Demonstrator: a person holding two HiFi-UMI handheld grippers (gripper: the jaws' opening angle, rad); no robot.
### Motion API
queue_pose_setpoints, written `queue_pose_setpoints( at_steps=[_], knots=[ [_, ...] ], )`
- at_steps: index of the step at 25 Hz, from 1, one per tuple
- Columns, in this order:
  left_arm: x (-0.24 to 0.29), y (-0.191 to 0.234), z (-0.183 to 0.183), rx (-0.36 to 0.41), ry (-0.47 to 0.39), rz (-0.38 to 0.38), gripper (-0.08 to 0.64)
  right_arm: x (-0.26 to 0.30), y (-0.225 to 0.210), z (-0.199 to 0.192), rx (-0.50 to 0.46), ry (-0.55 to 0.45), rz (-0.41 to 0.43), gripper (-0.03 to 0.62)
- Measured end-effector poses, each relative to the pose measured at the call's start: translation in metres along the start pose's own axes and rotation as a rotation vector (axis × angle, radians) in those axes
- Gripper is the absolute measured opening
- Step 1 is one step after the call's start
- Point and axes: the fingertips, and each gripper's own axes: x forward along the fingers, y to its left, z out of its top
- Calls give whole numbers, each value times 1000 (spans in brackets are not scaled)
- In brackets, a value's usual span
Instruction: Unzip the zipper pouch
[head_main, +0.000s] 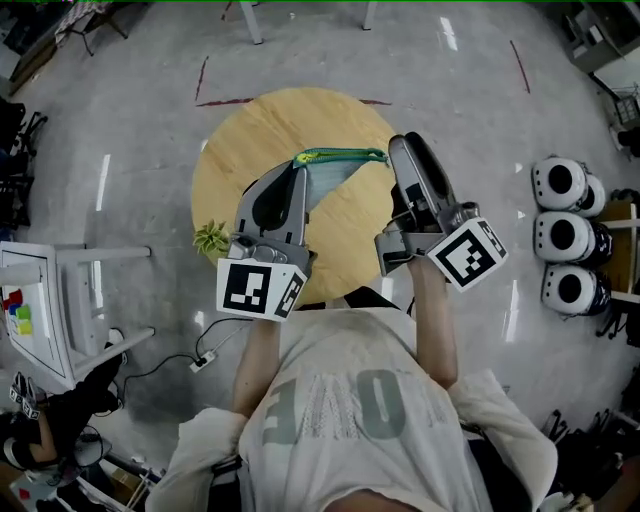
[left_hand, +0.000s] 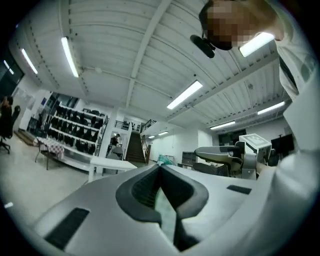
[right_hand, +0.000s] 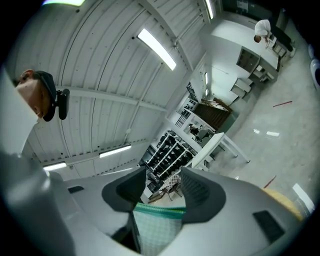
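1. While the pouch (head_main: 335, 172) stretches between the two grippers above the round table (head_main: 250, 140), both grippers reach it from the near side and point away from the person. Whether it touches the tabletop I cannot tell.
2. Left gripper (head_main: 299, 163): its jaws are pressed together, pinching the pouch's left end. In the left gripper view, pale green fabric is squeezed between its dark pads (left_hand: 142, 187).
3. Right gripper (head_main: 398, 148): its jaws are spread wide. In the right gripper view, the pouch's checked fabric and green zipper (head_main: 345, 155) sit in the gap, and nothing presses on them.
4. In the head view, the zipper runs left to right along the pouch's far edge, from the left gripper's tips to just beside the right gripper's tips.
5. A small plant (head_main: 211, 240) stands at the table's near left edge, just left of the left gripper's marker cube.
6. Three white round objects (head_main: 568, 237) sit on the floor, well to the right of the table.
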Motion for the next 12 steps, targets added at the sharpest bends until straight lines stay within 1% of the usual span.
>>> queue_pose_setpoints(
  at_steps=[6, 9, 12],
  knots=[
    [24, -23, -53, -189, 96, -67, 26, -29, -33, 13, 0, -28, -106, 210],
    [31, -24, -77, -304, 140, -72, 26, -39, -44, 14, 9, -34, -142, 209],
    [34, -18, -108, -452, 193, -45, 26, -50, -55, 13, 19, -28, -185, 209]
  ],
)
